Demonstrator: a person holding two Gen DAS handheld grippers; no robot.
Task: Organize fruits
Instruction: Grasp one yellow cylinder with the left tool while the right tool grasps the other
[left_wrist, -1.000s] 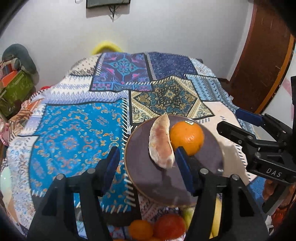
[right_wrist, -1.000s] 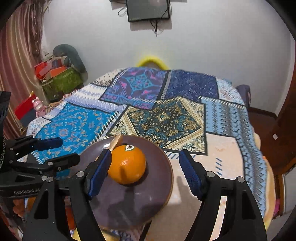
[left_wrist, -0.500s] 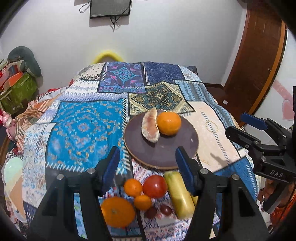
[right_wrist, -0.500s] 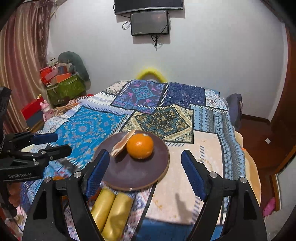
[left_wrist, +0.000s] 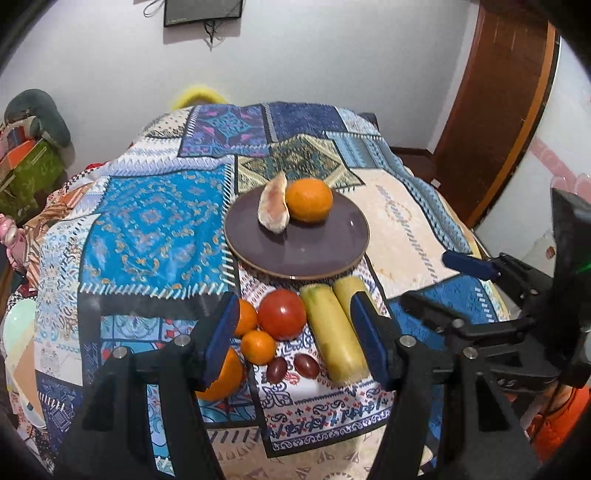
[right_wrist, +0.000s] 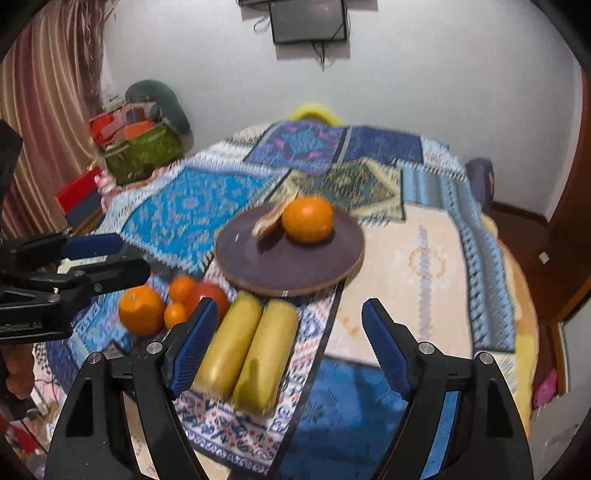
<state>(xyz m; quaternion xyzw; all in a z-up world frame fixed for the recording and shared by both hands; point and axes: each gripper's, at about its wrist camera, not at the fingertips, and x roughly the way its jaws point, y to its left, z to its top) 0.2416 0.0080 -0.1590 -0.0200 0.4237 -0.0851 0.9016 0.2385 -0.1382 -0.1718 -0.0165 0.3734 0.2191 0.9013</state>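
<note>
A dark purple plate (left_wrist: 314, 254) (right_wrist: 295, 266) on the patterned cloth holds an orange (left_wrist: 308, 199) (right_wrist: 307, 219) and a pale mango-like fruit (left_wrist: 273, 208) (right_wrist: 269, 221). In front of it lie two yellow fruits (left_wrist: 338, 328) (right_wrist: 247, 350), a red tomato (left_wrist: 282, 314) (right_wrist: 208, 295), small oranges (left_wrist: 258, 346) (right_wrist: 181, 290), a big orange (left_wrist: 221, 373) (right_wrist: 141, 310) and two dark red fruits (left_wrist: 295, 365). My left gripper (left_wrist: 295, 339) is open and empty above the loose fruit. My right gripper (right_wrist: 290, 343) is open and empty over the yellow fruits.
The table (left_wrist: 155, 221) is covered by a blue patchwork cloth. A wooden door (left_wrist: 498, 110) stands at the right. Boxes and a green bag (right_wrist: 144, 151) sit at the left by a curtain. A screen (right_wrist: 308, 20) hangs on the wall.
Both grippers have pulled back and up from the plate, so the loose fruit in front of it has come into view. Both stay open and empty.
</note>
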